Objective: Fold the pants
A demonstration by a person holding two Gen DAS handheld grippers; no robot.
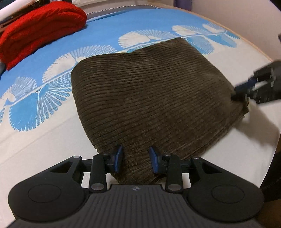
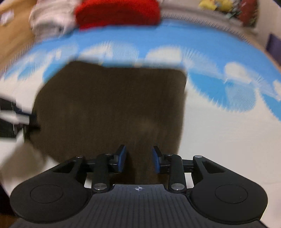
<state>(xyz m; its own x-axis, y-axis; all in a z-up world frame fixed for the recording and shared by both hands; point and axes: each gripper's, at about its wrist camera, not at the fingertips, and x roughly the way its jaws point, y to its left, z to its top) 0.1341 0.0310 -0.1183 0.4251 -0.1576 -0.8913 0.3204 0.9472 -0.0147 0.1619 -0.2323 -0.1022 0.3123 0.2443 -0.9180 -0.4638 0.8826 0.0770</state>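
Observation:
The brown corduroy pants (image 1: 149, 98) lie folded into a compact block on the bed sheet (image 1: 35, 150). My left gripper (image 1: 135, 158) is open, its blue pads on either side of the pants' near corner. My right gripper (image 2: 139, 157) is open too, its pads astride the near edge of the pants (image 2: 112, 105); this view is motion-blurred. The right gripper also shows in the left wrist view (image 1: 245, 91) at the pants' right corner. The left gripper shows in the right wrist view (image 2: 26, 121) at the pants' left edge.
A folded red garment (image 1: 42, 29) lies at the bed's far left and shows in the right wrist view (image 2: 117, 12) beside a pile of white cloth (image 2: 51, 19). Plush toys (image 2: 228, 7) sit at the far right. The bed's edge runs along the right.

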